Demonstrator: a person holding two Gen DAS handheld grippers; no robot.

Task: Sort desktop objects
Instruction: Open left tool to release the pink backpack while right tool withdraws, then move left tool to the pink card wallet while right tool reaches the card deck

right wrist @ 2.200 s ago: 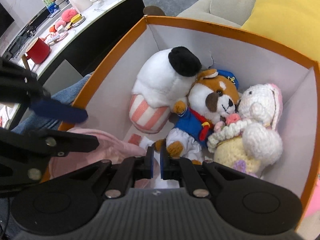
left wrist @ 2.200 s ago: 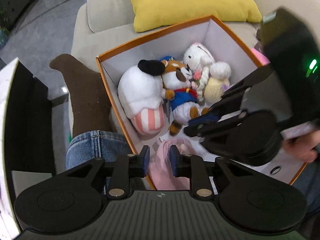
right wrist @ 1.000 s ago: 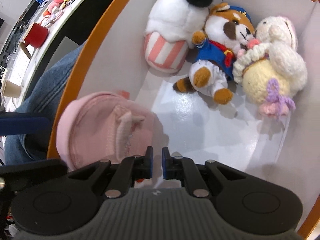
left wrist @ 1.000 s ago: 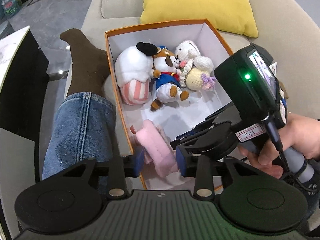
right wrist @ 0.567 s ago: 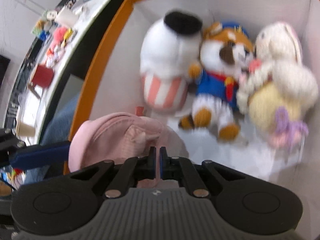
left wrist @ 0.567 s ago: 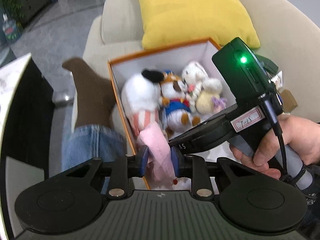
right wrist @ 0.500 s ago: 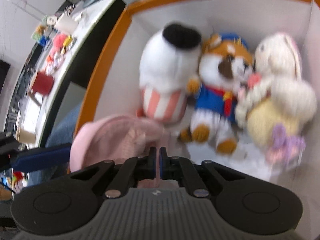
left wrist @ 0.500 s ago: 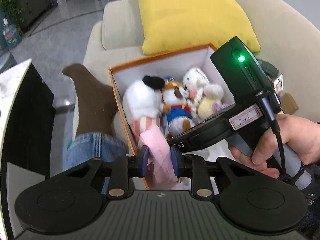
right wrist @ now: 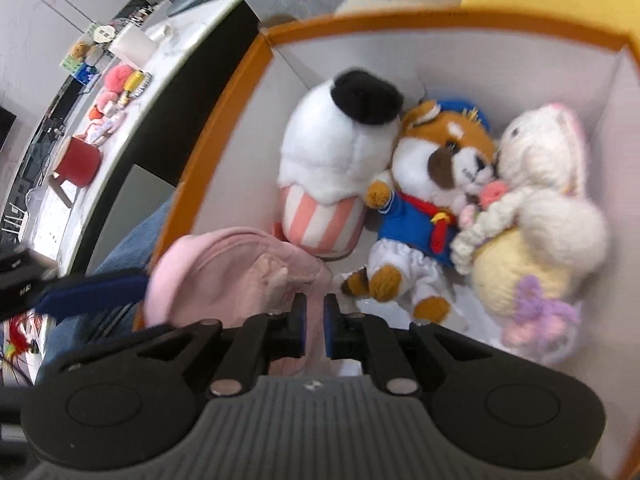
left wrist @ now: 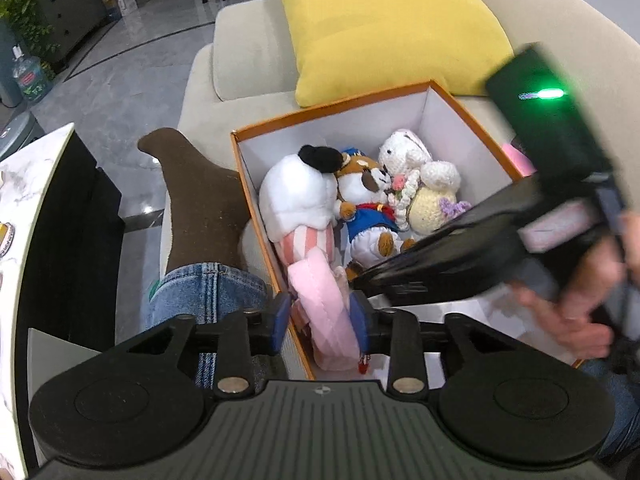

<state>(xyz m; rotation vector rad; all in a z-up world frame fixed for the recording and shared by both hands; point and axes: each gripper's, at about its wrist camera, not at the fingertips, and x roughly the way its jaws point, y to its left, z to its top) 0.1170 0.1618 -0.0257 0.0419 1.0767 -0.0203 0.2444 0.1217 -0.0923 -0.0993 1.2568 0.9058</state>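
Observation:
A pink plush (left wrist: 324,300) stands on edge in the near left corner of the orange-rimmed white box (left wrist: 332,110). It sits between the jaws of my left gripper (left wrist: 320,320), which are opening; a gap shows at the left pad. In the right wrist view the pink plush (right wrist: 224,268) leans against the box wall (right wrist: 224,92). My right gripper (right wrist: 315,332) hovers shut and empty just right of it. At the back of the box lie a cupcake plush (left wrist: 296,204), a sailor dog (left wrist: 368,208) and a knitted rabbit (left wrist: 428,192).
The box rests on a beige sofa by a yellow cushion (left wrist: 384,28). A leg in jeans with a brown sock (left wrist: 200,200) lies along the box's left side. Left of it is a marble table holding a red mug (right wrist: 76,160) and small items.
The left gripper squeezed the pink plush and stood it up in the box corner, then its jaws widened. The right gripper drew back and up a little, staying shut.

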